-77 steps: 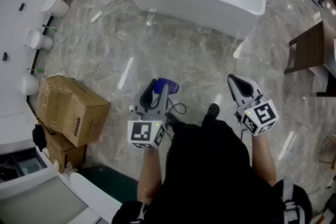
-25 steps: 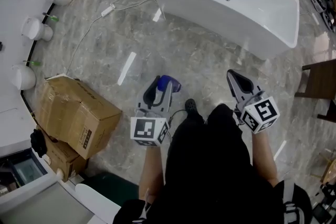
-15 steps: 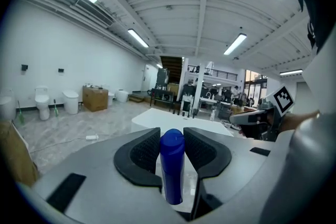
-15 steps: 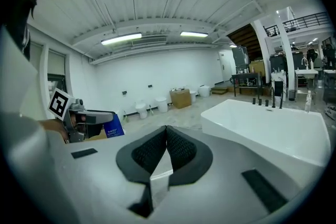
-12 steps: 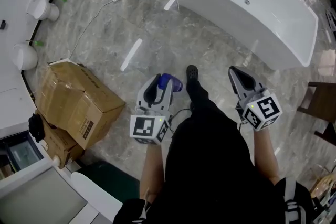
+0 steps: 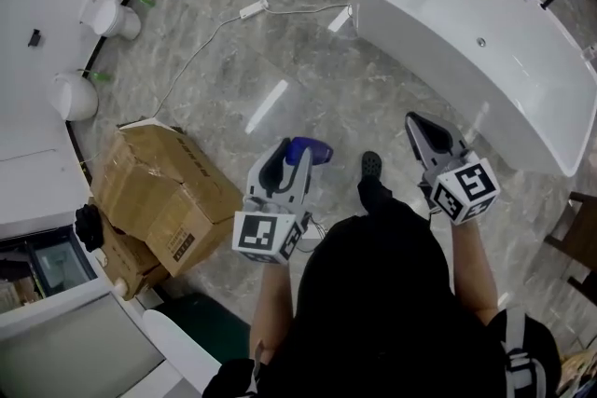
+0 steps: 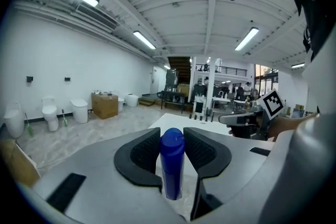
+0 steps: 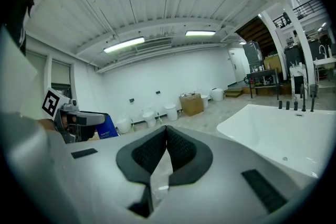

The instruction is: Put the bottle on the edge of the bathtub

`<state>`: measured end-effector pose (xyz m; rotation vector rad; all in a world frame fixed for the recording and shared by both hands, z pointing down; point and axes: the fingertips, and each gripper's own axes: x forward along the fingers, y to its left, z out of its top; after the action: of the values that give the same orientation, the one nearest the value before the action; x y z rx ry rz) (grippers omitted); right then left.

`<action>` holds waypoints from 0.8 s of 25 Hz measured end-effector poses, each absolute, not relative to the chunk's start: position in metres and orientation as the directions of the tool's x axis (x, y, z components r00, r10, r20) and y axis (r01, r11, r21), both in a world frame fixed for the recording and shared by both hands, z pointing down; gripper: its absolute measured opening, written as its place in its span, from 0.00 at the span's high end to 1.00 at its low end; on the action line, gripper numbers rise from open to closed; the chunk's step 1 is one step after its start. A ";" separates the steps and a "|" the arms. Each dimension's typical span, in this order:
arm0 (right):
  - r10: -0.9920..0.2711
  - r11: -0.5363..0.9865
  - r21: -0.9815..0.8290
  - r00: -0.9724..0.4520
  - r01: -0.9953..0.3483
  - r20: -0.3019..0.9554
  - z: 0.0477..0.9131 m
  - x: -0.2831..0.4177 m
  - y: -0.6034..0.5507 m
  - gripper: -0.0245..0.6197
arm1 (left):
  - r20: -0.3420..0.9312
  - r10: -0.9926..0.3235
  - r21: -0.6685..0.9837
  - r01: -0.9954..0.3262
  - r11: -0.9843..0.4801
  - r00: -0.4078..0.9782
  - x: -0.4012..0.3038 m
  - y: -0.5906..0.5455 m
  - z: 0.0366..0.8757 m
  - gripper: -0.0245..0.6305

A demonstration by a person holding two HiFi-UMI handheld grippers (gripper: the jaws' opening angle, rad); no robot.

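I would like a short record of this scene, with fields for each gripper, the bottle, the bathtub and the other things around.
left gripper: shut on the bottle
right gripper: shut, nothing in it
bottle: blue, held between the pads, not yet on the bathtub
bathtub: white, ahead on the right, floor between it and the person
cardboard boxes: stacked at the left
cable: white, lying on the floor
toilets: along the left wall

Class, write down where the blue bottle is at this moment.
In the head view the blue bottle sits left of centre, clamped in the jaws of the left gripper above the marble floor, short of the white bathtub at upper right.
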<state>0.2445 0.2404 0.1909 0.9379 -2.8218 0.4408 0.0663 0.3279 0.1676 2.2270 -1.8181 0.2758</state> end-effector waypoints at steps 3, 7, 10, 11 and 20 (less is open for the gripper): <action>-0.544 0.779 -0.235 -0.813 -0.582 0.209 0.192 0.230 0.212 0.94 | 0.301 -0.937 0.073 -0.984 -0.164 0.179 0.054 0.306 0.168 0.74; -0.513 0.786 -0.249 -0.822 -0.566 0.249 0.208 0.206 0.185 0.94 | 0.310 -0.940 0.101 -0.988 -0.114 0.140 0.030 0.285 0.177 0.74; -0.486 0.795 -0.255 -0.830 -0.550 0.275 0.213 0.179 0.176 0.94 | 0.317 -0.941 0.120 -0.989 -0.088 0.122 0.002 0.277 0.180 0.74; -0.479 0.799 -0.252 -0.831 -0.546 0.283 0.214 0.169 0.173 0.94 | 0.316 -0.941 0.127 -0.989 -0.081 0.118 -0.008 0.273 0.181 0.74; -0.537 0.758 -0.225 -0.781 -0.612 0.319 0.216 0.076 0.127 0.94 | 0.325 -0.918 0.168 -0.969 -0.182 0.228 -0.102 0.199 0.202 0.74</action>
<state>0.0756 0.1268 0.2160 0.9034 -2.7203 0.4680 -0.1016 0.1989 0.2023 2.1729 -1.7513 0.2136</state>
